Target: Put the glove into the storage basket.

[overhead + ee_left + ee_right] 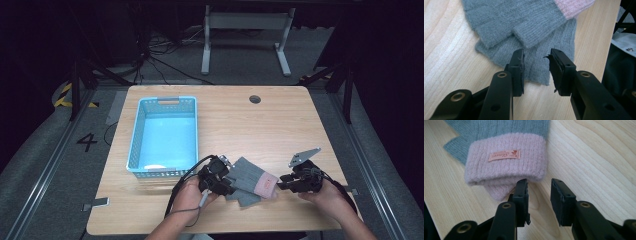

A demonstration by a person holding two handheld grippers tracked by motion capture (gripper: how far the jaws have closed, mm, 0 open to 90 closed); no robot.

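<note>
Two black jaws of the right gripper [539, 188] rise at the bottom of the right gripper view, parted with bare wood between them, gripping nothing; their tips stand just short of the pink cuff [506, 162] of a grey knitted glove [499, 127]. The cuff bears a small orange label [504, 155] and lies folded over a second pink layer beneath it.

In the left gripper view, the left gripper [537, 58] hovers over the other end of the glove [524, 22], its jaws apart with grey knit showing in the gap; whether the pads press on the fabric cannot be told.

From the high view the glove [248, 176] lies flat on the wooden table [250, 125] near its front edge, between the two grippers, the left hand [189, 196] and the right hand [325, 196] coming in from below. A light-blue basket [141, 125] stands on the table, just beyond the left gripper.
</note>
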